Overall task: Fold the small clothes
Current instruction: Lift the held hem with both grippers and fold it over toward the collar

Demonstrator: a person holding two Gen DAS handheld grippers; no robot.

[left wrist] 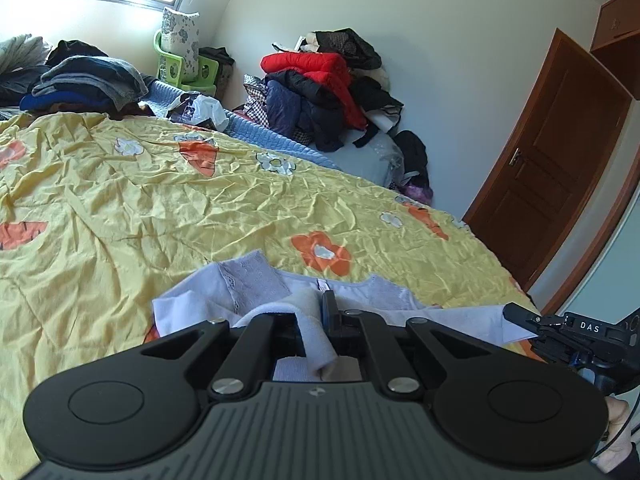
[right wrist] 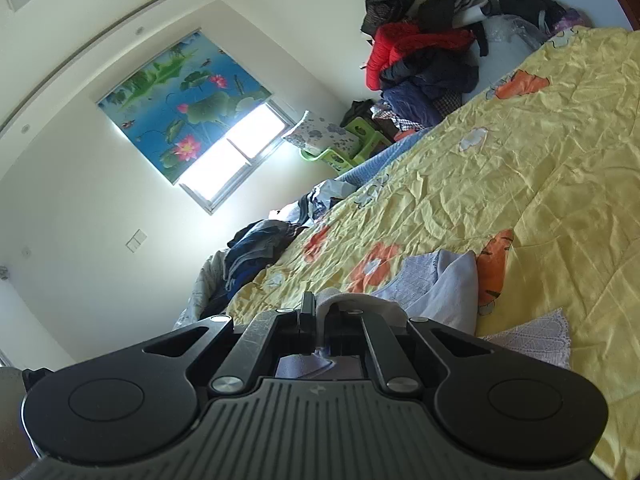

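Observation:
A small pale lilac garment (left wrist: 256,280) with lace-textured panels lies on the near part of the yellow flowered bedspread (left wrist: 160,184). My left gripper (left wrist: 316,312) is shut on a fold of its fabric, which bunches between the jaws. My right gripper (right wrist: 320,308) is shut on another edge of the same garment (right wrist: 452,280), tilted sideways. In the left wrist view the right gripper (left wrist: 524,320) pinches the garment's right corner, and the holding hand (left wrist: 618,432) shows below it.
A pile of folded dark clothes (left wrist: 88,80) sits at the far left of the bed. A heap of jackets with a red one (left wrist: 320,68) lies at the far corner. A green stool with a pillow (left wrist: 180,56) stands beneath the window. A brown door (left wrist: 548,160) is at the right.

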